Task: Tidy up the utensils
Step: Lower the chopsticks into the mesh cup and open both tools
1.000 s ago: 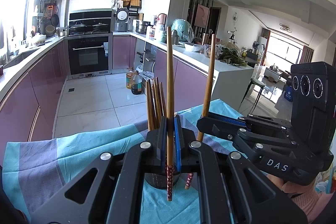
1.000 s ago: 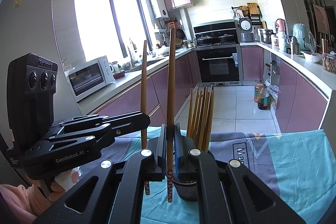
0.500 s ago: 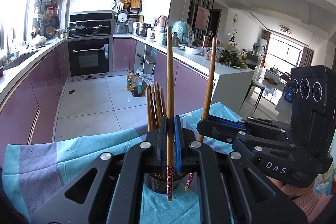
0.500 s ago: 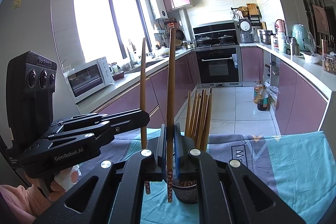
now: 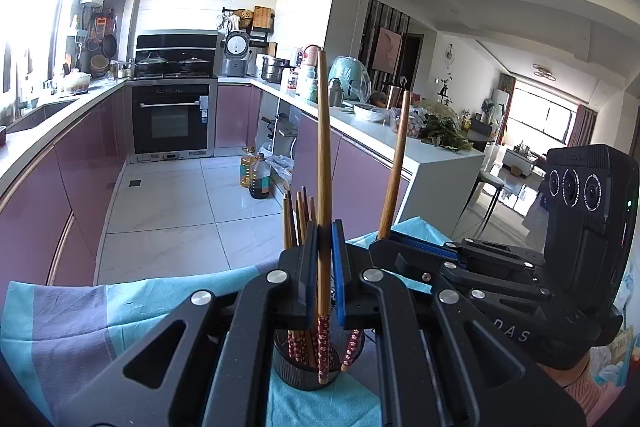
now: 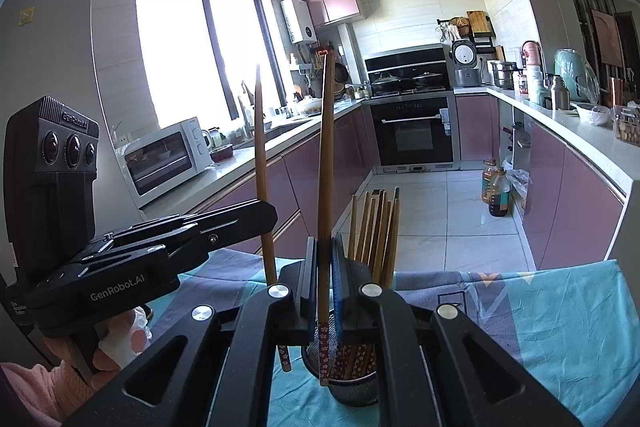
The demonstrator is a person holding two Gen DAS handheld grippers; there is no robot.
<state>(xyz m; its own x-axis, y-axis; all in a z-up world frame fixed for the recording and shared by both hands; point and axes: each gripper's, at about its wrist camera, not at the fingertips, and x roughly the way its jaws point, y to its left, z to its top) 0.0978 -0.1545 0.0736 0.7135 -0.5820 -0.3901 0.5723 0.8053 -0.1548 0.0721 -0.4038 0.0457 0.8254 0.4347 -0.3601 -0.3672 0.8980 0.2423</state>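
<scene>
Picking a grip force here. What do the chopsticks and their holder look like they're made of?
Chopsticks: probably wood or bamboo, brown with a smooth sheen, the ends dark red with a small floral print.
Holder: looks like dark metal mesh; fine perforations show on its wall, though coated plastic cannot be ruled out.

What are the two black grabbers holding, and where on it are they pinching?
Each holds one chopstick upright, pinched low on the shaft, above the patterned end: left gripper its chopstick, right gripper its chopstick.

Crowded over the mesh holder: upright chopsticks fill it, right hand-held gripper close alongside. Open teal cloth to the right, bare floor beyond.
</scene>
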